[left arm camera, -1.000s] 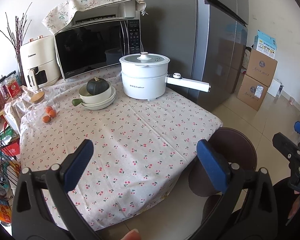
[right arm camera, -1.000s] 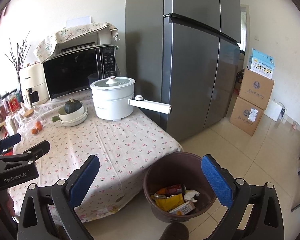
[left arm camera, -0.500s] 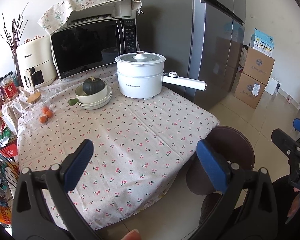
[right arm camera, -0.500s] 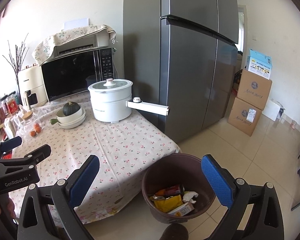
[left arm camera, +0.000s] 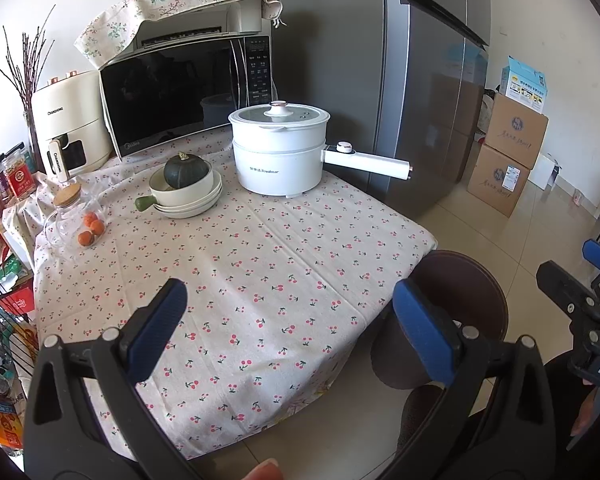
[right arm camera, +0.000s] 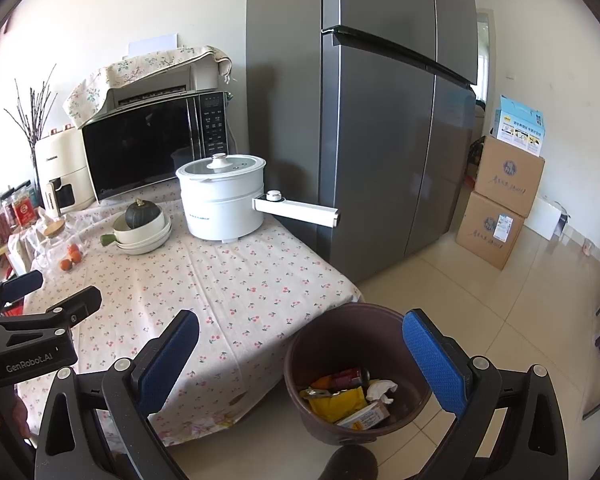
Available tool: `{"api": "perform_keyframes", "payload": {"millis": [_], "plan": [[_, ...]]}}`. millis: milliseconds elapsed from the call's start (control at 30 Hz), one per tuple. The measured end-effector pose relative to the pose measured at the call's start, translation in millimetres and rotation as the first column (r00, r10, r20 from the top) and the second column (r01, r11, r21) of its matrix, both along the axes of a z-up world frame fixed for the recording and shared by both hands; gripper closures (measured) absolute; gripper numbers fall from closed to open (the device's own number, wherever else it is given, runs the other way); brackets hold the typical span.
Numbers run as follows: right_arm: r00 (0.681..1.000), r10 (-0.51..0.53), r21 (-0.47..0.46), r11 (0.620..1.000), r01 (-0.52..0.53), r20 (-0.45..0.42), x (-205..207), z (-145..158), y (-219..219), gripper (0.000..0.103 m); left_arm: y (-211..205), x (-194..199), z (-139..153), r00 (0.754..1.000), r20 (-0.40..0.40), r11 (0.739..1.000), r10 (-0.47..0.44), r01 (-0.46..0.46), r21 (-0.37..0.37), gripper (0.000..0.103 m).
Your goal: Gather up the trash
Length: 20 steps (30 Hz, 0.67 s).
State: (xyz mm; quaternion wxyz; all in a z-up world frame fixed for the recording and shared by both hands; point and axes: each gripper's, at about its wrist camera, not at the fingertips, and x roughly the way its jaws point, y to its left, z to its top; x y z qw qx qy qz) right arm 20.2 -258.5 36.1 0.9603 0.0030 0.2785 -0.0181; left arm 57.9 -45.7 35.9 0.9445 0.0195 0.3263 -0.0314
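Observation:
A brown round trash bin (right arm camera: pixel 356 344) stands on the floor by the table's near right corner. It holds a yellow wrapper (right arm camera: pixel 336 402), a crumpled white tissue (right arm camera: pixel 380 390), a red can and a small carton. In the left wrist view its rim (left arm camera: pixel 476 292) shows behind the right finger. My right gripper (right arm camera: pixel 300 364) hovers open above and in front of the bin, nothing between its blue pads. My left gripper (left arm camera: pixel 286 330) is open and empty over the table's front edge. Each gripper appears in the other's view, left gripper (right arm camera: pixel 32 320) and right gripper (left arm camera: pixel 580 300).
The cherry-print tablecloth (left arm camera: pixel 240 260) carries a white electric pot (left arm camera: pixel 280 152) with a long handle, stacked bowls with a green squash (left arm camera: pixel 186 186), a glass jar with oranges (left arm camera: pixel 74 220), a microwave (left arm camera: pixel 180 92) and an air fryer. A grey fridge (right arm camera: pixel 360 120) and cardboard boxes (right arm camera: pixel 500 208) stand right.
Both grippers have drawn back and risen slightly, so the table and bin look a little farther away. Both stay open and empty.

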Motion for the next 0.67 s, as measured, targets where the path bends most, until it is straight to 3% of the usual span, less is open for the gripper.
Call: {"api": "perform_keyframes", "payload": {"millis": [500,667], "plan": [[1.000,0.012,0.004,1.000,-0.012,0.012,-6,-3,2,0.000,-4,2,-4,1.000,-0.021,1.000,-0.009,0.009,-0.007,0.001],[0.999,0.046,0.026,0.999,-0.045,-0.011,-5,-14,3,0.000,8,7,-11,0.998,-0.060,0.999,0.034,-0.034,0.000,0.001]]}}
